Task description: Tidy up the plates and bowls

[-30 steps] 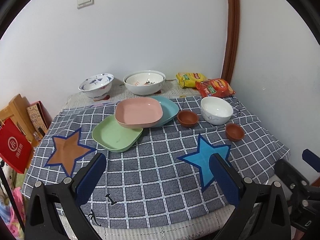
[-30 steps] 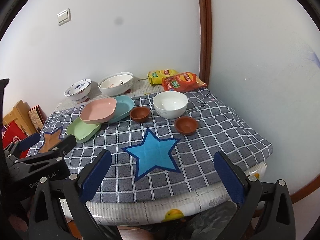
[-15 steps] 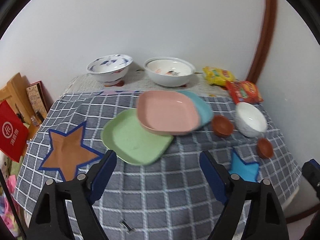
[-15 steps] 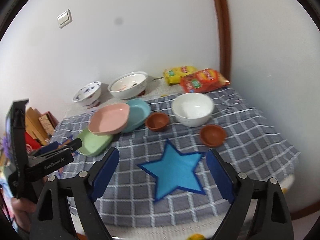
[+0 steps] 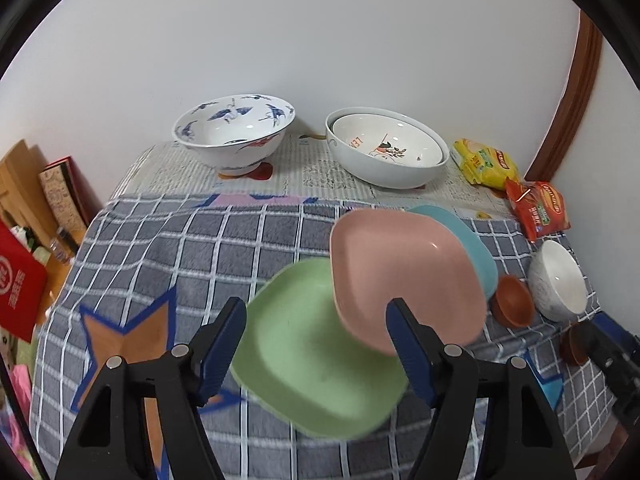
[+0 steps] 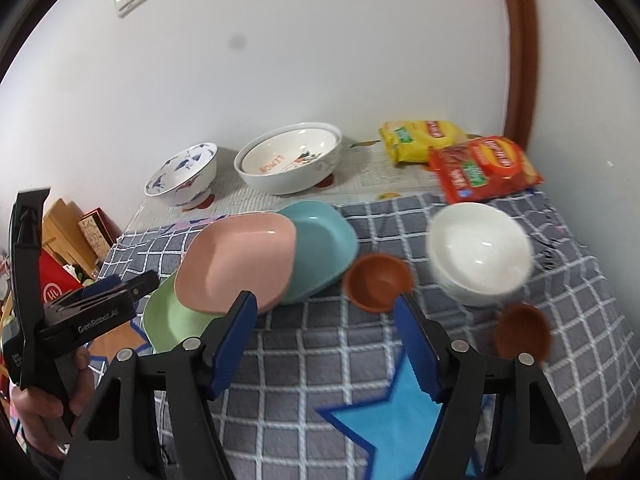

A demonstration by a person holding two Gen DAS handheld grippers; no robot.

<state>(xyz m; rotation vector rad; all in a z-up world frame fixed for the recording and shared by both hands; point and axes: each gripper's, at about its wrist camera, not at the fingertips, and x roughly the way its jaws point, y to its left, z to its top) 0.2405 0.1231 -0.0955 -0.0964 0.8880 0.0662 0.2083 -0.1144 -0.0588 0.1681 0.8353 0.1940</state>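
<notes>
Two grippers, both unclenched, jaws having just been closing with nothing gripped. The left gripper (image 5: 316, 344) hovers over the square green plastic plate (image 5: 316, 360); the overlapping pink square plate (image 5: 404, 276) sits at 1 o'clock. The right gripper (image 6: 326, 336) frames bare checked cloth (image 6: 320, 356) — small brown round bowl (image 6: 378, 280) at 1 o'clock, white ceramic bowl (image 6: 480, 252) at 2 o'clock.

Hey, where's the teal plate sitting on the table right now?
In the right wrist view the teal plate sits mid-table on the checked cloth, partly tucked under the pink plate on its left, with a small brown bowl close to its right.
</notes>
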